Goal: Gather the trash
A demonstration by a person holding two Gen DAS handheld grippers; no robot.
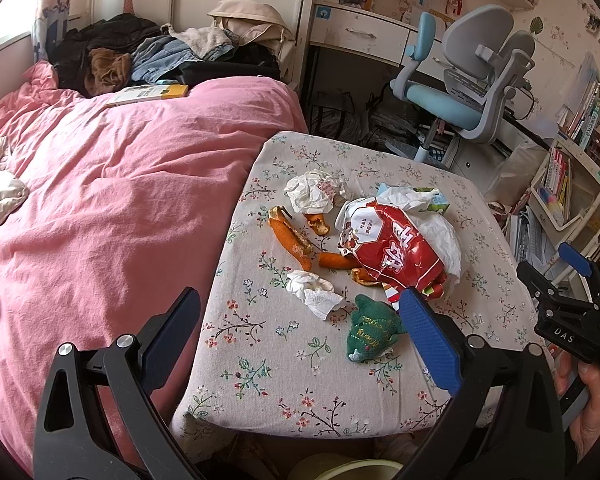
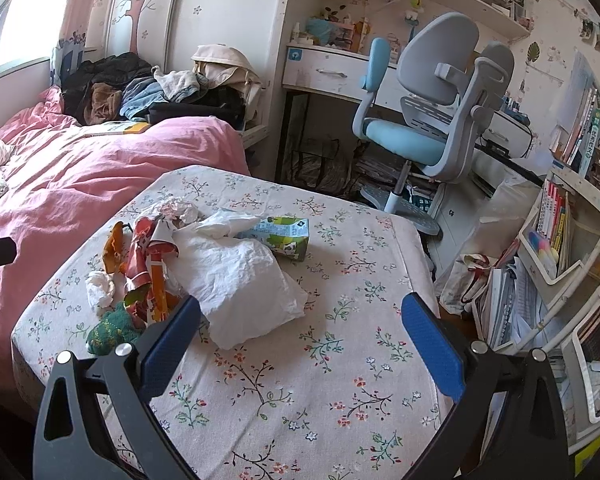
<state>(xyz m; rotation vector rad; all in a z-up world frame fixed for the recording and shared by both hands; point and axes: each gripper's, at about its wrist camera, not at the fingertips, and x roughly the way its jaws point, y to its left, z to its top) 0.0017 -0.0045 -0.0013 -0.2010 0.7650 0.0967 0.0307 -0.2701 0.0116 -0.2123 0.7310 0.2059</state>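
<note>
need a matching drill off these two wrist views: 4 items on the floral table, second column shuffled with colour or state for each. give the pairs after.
Column 1:
1. snack bag
2. milk carton
3. knitted item
4. peel strip

Column 2:
A. orange, lying flat on the cloth
B. dark green, nearest the table's front edge
C. red and white, crumpled
D. pale blue and green box, on its side behind the white plastic bag

Pairs: 1-C, 2-D, 3-B, 4-A

Both the left gripper and the right gripper hang open above the table, holding nothing.
</note>
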